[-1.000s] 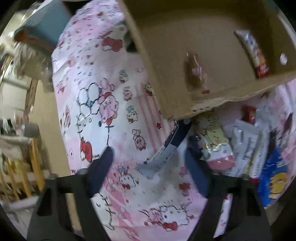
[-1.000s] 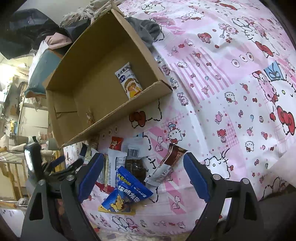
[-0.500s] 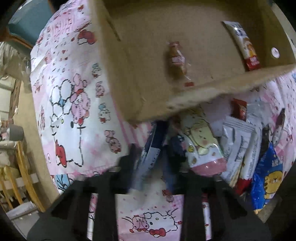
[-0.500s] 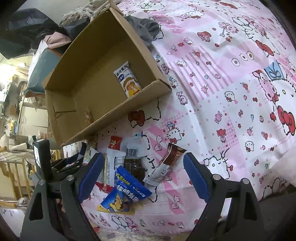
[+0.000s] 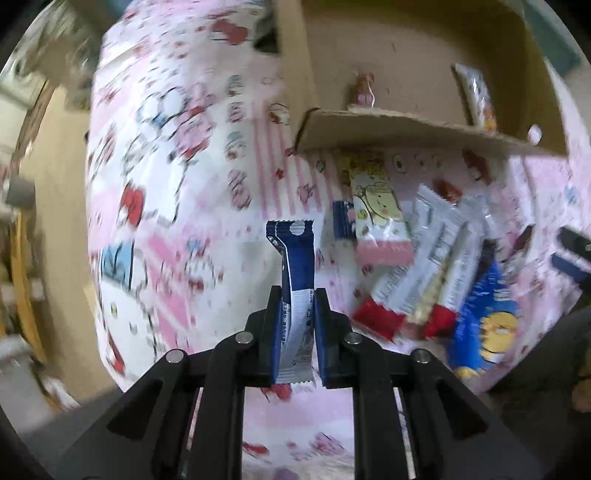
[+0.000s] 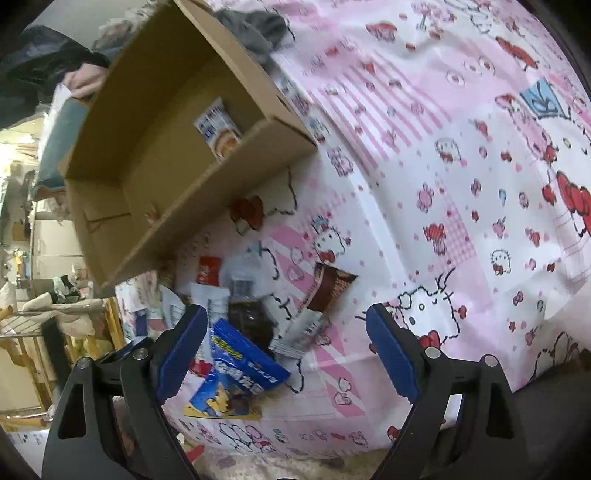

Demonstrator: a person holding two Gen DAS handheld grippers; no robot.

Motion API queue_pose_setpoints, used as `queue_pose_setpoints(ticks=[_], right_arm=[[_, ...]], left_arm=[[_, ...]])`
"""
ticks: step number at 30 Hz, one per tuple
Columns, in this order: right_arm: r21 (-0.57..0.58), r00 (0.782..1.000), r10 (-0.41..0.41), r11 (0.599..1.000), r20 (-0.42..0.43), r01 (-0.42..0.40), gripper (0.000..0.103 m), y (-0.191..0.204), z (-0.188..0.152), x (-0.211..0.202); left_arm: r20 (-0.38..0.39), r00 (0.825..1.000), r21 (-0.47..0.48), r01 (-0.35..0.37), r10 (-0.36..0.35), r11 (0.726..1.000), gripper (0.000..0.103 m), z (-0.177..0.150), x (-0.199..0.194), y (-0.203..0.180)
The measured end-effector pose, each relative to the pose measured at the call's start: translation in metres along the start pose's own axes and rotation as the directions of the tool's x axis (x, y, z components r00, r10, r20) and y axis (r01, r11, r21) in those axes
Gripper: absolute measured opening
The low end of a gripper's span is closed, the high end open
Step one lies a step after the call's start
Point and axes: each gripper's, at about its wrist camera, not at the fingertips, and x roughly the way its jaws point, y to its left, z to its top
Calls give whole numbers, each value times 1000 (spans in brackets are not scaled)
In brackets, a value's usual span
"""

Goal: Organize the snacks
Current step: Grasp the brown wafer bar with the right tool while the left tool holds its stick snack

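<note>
My left gripper [image 5: 297,295] is shut on a blue and white snack bar [image 5: 297,266] and holds it upright above the pink cartoon bedsheet [image 5: 166,206]. The cardboard box [image 5: 413,125] lies ahead with a small candy [image 5: 364,90] and a snack packet [image 5: 476,98] inside. A pile of snack packets [image 5: 424,258] lies in front of the box. My right gripper [image 6: 284,328] is open and empty above the pile, over a blue snack bag [image 6: 240,369] and a brown bar [image 6: 328,288]. The box [image 6: 177,155] stands behind with a white packet [image 6: 219,129] in it.
The bed edge [image 5: 92,258] drops to the floor at the left. A grey cloth [image 6: 255,29] lies behind the box. A wooden rack [image 6: 44,332] with cloths stands beside the bed. Bare sheet [image 6: 461,166] spreads to the right.
My left gripper has closed on the blue and white bar and lifted it off the sheet, pulling back from the box. The right gripper has hardly moved.
</note>
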Motion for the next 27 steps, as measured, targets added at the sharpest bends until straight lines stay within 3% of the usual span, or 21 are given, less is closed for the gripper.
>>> queue_pose_setpoints(ticks=[2, 3, 5, 10, 14, 17, 20, 27], right_arm=[[-14, 999, -33, 999, 0, 33, 86, 2, 0, 5], [-27, 998, -68, 997, 8, 68, 78, 4, 0, 7], [-55, 995, -104, 993, 5, 104, 72, 9, 0, 13], [-95, 989, -141, 986, -45, 136, 56, 14, -4, 35], [-138, 978, -207, 970, -41, 199, 43, 19, -10, 47], [-168, 972, -235, 959, -19, 229, 40, 23, -13, 47], [-190, 970, -245, 952, -6, 239, 17, 26, -16, 46], [-230, 971, -232, 943, 57, 239, 17, 36, -21, 33]], left_arm=[[24, 999, -40, 28, -27, 999, 13, -11, -12, 3], [46, 998, -57, 40, -37, 998, 13, -17, -18, 5], [87, 996, -90, 45, -37, 995, 13, -26, -30, 7], [129, 990, -168, 73, -51, 983, 13, -36, -40, 26], [137, 989, -181, 85, -60, 980, 13, -28, -41, 31], [142, 987, -180, 103, -77, 978, 13, -20, -42, 33], [149, 986, -172, 105, -79, 980, 13, -22, -43, 29], [166, 983, -189, 105, -74, 976, 13, -26, -47, 32]])
